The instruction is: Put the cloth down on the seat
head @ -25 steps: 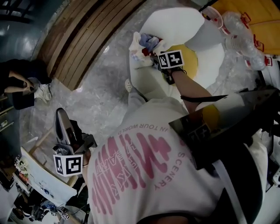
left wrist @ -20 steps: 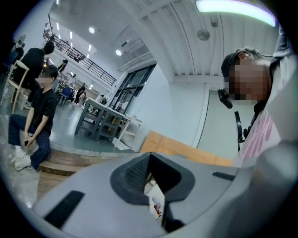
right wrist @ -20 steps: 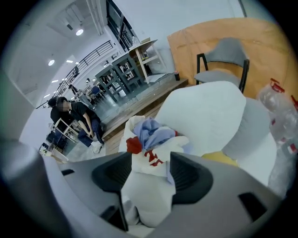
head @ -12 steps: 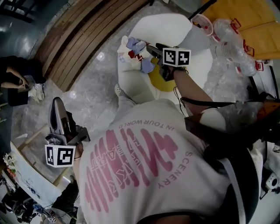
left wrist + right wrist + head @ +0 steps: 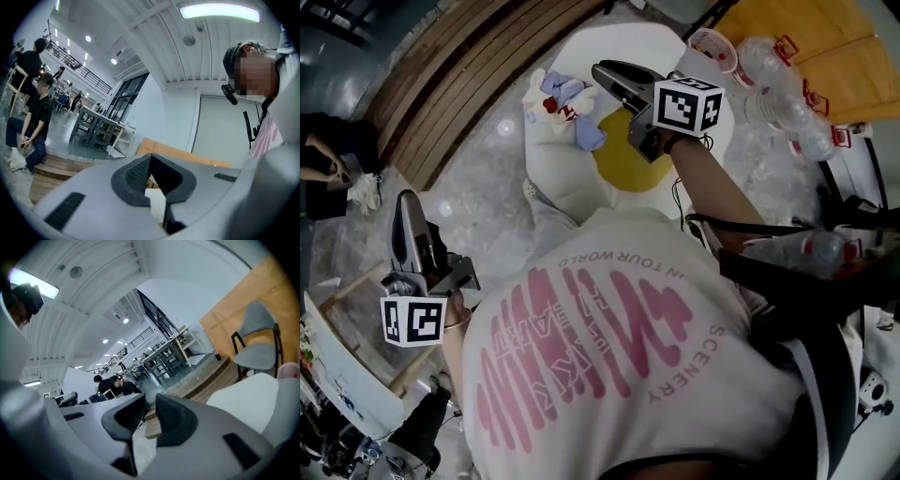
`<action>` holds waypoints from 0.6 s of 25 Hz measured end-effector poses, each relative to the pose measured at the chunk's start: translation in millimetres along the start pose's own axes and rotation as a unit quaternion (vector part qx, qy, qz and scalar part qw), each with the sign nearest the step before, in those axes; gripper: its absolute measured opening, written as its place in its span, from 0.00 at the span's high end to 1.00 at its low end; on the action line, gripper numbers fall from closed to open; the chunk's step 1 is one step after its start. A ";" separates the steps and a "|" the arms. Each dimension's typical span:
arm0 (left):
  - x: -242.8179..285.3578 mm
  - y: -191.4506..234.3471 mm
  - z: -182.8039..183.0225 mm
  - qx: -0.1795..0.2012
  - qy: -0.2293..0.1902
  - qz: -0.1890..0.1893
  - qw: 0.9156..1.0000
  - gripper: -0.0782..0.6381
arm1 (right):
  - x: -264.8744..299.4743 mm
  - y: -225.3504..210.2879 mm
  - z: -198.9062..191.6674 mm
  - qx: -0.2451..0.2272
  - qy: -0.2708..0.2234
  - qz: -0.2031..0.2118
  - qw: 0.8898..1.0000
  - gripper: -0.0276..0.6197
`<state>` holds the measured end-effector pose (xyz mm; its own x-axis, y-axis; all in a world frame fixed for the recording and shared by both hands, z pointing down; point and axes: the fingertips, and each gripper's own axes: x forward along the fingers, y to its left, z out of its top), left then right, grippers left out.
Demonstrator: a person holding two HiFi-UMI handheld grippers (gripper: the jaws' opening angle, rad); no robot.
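Up from the cloth (image 5: 562, 103) comes the right gripper (image 5: 602, 73), which lay against the bundle a second ago and now hangs clear of it, above the white seat (image 5: 567, 178). Its jaws have just been closing. In the right gripper view (image 5: 149, 401) they stand a narrow gap apart, with nothing between them. The cloth is not in that claw. It lies crumpled on the seat's white edge, just beside the jaw tips in the head view, on the side away from the marker cube (image 5: 687, 104), and not touching them. It is white with blue and red patches. Next to it on the seat lies a yellow pad (image 5: 623, 164), partly under the right forearm.

The left gripper (image 5: 405, 204) is held well apart from the seat, out over the pale floor at the person's left side. In its own view (image 5: 150, 157) the jaw tips meet and pinch nothing.

Beyond the seat runs a slatted wooden platform (image 5: 478, 66), and clear plastic bottles (image 5: 787, 98) lie on its other side.
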<state>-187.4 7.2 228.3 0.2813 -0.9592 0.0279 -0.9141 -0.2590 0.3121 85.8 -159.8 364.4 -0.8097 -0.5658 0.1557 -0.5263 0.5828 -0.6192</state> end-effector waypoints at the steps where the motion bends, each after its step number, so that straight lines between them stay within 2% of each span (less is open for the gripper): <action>1: -1.5 -1.0 1.6 -0.007 -0.005 0.002 1.000 0.88 | -3.8 7.2 6.3 0.000 -0.007 0.012 1.000 0.86; 3: -3.6 -6.2 2.0 -0.016 -0.008 0.002 1.000 0.88 | -10.1 20.1 15.4 0.007 -0.014 0.034 0.999 0.89; 7: -15.3 -22.9 -3.5 -0.008 -0.001 0.013 1.000 0.88 | -21.7 41.2 22.8 0.001 -0.016 0.068 0.998 0.91; 11: -21.6 -34.7 -12.3 -0.009 0.009 0.011 1.000 0.88 | -34.9 49.7 21.2 -0.036 -0.007 0.071 0.997 0.93; 15: -24.8 -43.9 -24.0 -0.017 0.019 0.003 1.000 0.88 | -45.3 42.6 10.1 -0.053 0.010 0.052 0.997 0.93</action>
<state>-147.3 45.1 236.6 0.2879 -0.9555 0.0648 -0.9051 -0.2493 0.3444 102.8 -115.2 323.2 -0.8659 -0.4878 0.1107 -0.4626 0.6968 -0.5482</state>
